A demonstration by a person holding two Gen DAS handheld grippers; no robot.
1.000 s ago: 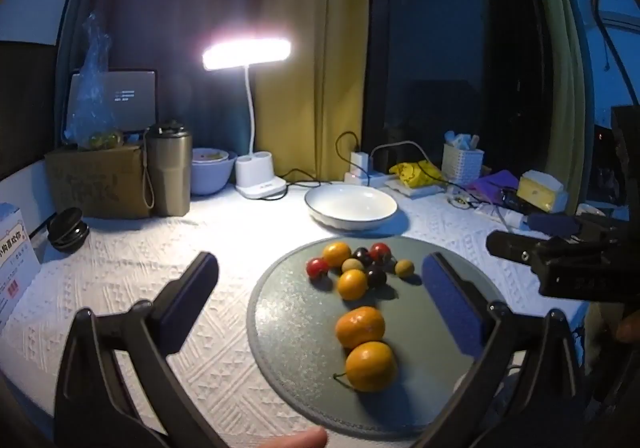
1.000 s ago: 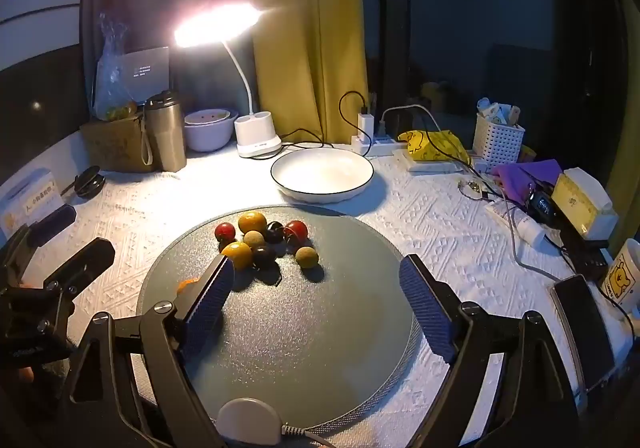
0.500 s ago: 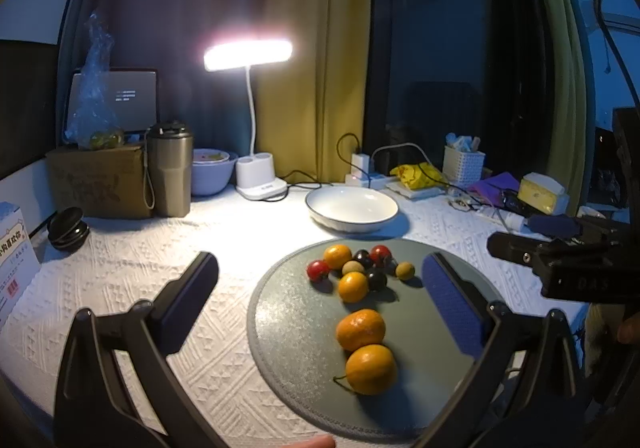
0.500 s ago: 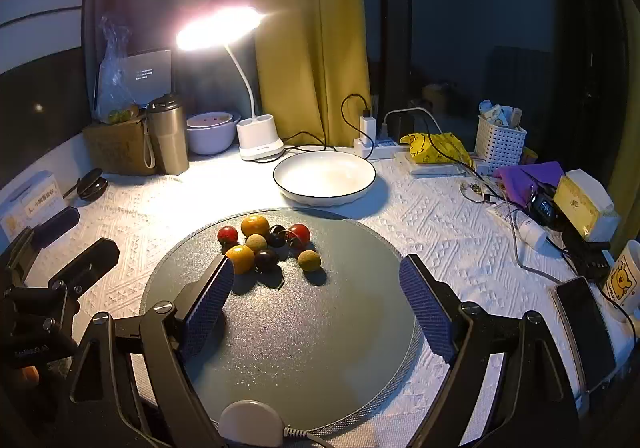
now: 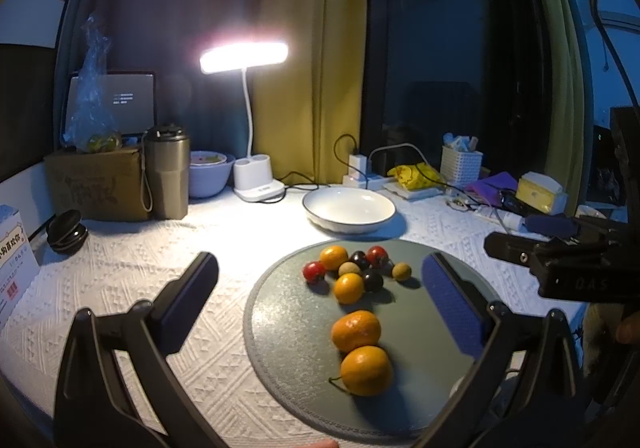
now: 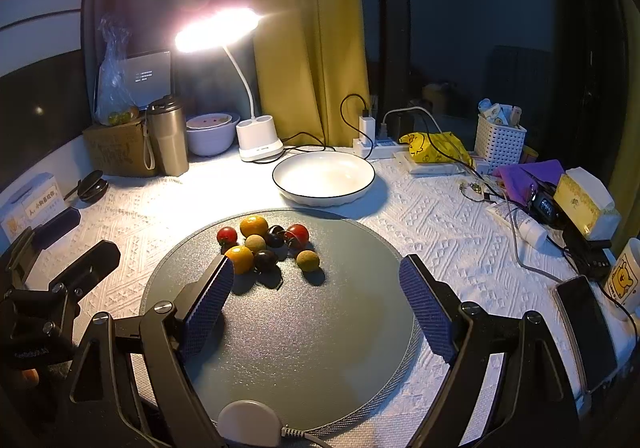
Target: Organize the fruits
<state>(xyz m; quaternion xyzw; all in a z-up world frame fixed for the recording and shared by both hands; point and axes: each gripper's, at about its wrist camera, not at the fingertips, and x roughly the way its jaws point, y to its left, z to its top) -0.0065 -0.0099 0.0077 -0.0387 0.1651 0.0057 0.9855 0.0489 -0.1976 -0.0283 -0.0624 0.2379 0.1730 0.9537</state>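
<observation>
A round grey mat [image 5: 288,328] [image 6: 320,328] carries a cluster of small fruits [image 5: 354,272] [image 6: 266,242]: red cherry tomatoes, small oranges, dark grapes and tan longans. Two larger mandarins [image 5: 356,330] [image 5: 366,370] lie nearer in the left wrist view. An empty white bowl [image 5: 348,208] [image 6: 324,178] stands behind the mat. My left gripper [image 5: 320,288] is open and empty, above the mat's left side. My right gripper [image 6: 316,292] is open and empty, just short of the cluster; its left finger hides part of one orange.
A lit desk lamp [image 6: 256,140], a steel tumbler [image 6: 168,140], a cardboard box [image 5: 96,184] and a lilac bowl [image 5: 208,176] line the back left. A power strip, cables, a white basket [image 6: 500,136], a tissue box and a phone [image 6: 588,328] crowd the right.
Both grippers have risen or pulled back a little, so the mat and fruits sit slightly lower in view. Neither gripper has opened or shut, and the fruits have not moved.
</observation>
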